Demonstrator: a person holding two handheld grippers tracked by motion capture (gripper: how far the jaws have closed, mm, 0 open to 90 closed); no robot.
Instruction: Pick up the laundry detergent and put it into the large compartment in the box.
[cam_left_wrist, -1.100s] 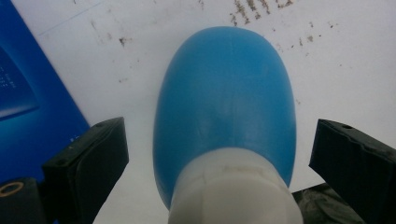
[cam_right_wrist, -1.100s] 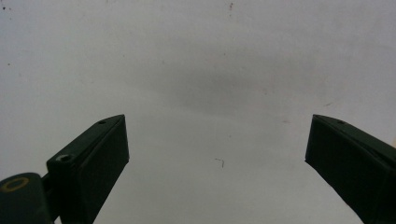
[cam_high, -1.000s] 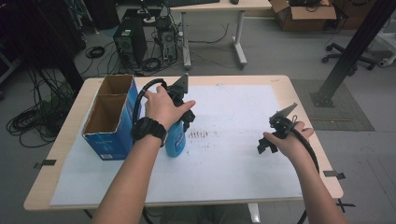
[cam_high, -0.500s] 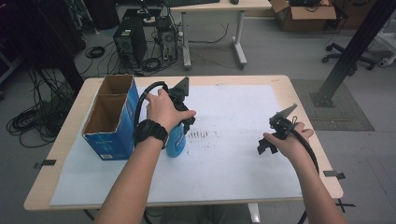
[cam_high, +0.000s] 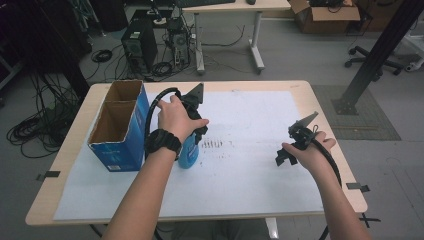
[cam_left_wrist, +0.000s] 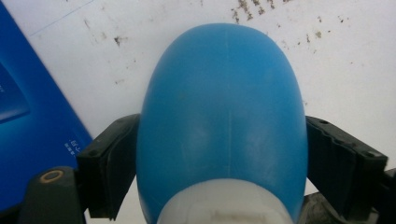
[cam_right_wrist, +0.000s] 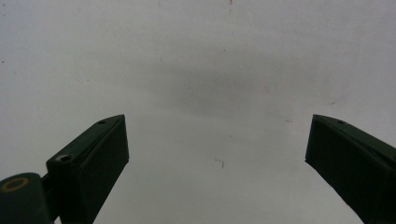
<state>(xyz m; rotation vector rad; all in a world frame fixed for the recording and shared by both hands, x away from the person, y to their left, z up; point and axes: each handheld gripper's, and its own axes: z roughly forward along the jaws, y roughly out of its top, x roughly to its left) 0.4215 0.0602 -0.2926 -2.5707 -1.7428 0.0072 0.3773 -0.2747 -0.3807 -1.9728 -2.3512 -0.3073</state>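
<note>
A: Nearest you, your right gripper (cam_high: 286, 156) hangs over the bare white sheet (cam_high: 250, 165) toward the worktop's (cam_high: 45, 212) right edge. Its jaws stand wide apart with nothing between them, so that hand is idle.

B: And the left?

A: Your left gripper (cam_left_wrist: 219, 158) is clamped on the blue bottle (cam_left_wrist: 222, 112), one jaw on each flank just above the pale cap end. In the high view the bottle (cam_high: 189, 152) stands on the sheet left of centre, just beside the blue cardboard box (cam_high: 117, 145), whose two open compartments look empty.

B: So how far along am I?

A: The grasp looks done. I can't tell whether the bottle's base is touching the sheet. My guess is the bottle is meant for the box, and that part is all still ahead: lift, carry toward the left edge, lower into a compartment.

B: Anything beyond it?

A: A patch of dark specks (cam_high: 212, 144) on the sheet just right of the bottle, then clean paper to the far edge.
</note>
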